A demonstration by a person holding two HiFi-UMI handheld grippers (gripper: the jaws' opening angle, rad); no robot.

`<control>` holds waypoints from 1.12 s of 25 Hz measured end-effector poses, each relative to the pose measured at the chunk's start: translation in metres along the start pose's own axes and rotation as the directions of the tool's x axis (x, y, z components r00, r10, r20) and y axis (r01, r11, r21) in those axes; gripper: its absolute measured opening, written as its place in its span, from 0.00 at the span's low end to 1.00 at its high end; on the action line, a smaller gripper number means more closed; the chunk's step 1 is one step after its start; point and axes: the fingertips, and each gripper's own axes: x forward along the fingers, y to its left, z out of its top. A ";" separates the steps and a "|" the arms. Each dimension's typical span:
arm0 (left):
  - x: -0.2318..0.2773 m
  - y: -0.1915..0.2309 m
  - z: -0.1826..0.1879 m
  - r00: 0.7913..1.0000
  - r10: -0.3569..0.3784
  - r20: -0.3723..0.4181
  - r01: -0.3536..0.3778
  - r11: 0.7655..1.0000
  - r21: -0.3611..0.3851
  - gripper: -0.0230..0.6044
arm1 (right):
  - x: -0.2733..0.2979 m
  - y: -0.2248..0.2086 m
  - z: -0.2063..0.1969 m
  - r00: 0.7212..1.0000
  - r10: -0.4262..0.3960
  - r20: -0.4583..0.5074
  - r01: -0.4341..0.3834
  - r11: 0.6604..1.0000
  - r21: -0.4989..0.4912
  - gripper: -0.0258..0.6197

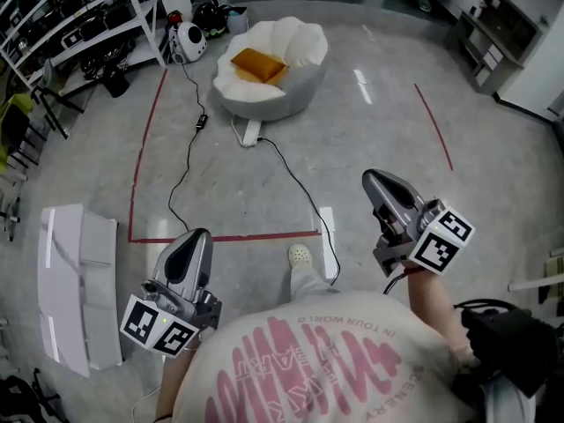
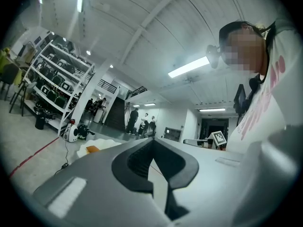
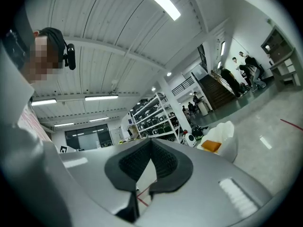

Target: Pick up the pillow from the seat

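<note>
standing well back from the seat, we hold both tongs low in front of us over the grey floor. the left tongs are clenched, pads pressed together with nothing between them. the right tongs are clenched and empty in the same way.

the orange pillow lies in the hollow of the white shell-shaped seat, up against its puffed back and well apart from both tongs. nothing else sits in the seat with it.

to the left of the seat, a metal shelving rack carries rows of dark gear that we cannot make out in detail. a white rounded device stands on the floor just beside the rack's foot. a black cable trails from there across the floor, inside a rectangle of red tape lines. flat white panels lie on the floor at our left, and our foot in a white clog shows between the tongs.
</note>
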 end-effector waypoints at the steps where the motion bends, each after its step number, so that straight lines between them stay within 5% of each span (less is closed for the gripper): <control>1: 0.010 0.006 0.002 1.000 0.002 0.004 -0.002 1.000 -0.004 0.06 | 0.008 -0.009 0.005 1.000 0.004 0.004 -0.004 1.000 -0.002 0.05; 16: 0.182 0.077 0.014 0.998 0.049 0.025 -0.050 0.999 0.021 0.06 | 0.123 -0.154 0.066 0.996 0.094 0.000 -0.094 0.996 0.001 0.05; 28: 0.231 0.122 0.009 0.995 0.094 -0.026 -0.094 0.995 -0.022 0.06 | 0.185 -0.190 0.059 0.987 0.125 -0.096 -0.121 0.992 0.047 0.05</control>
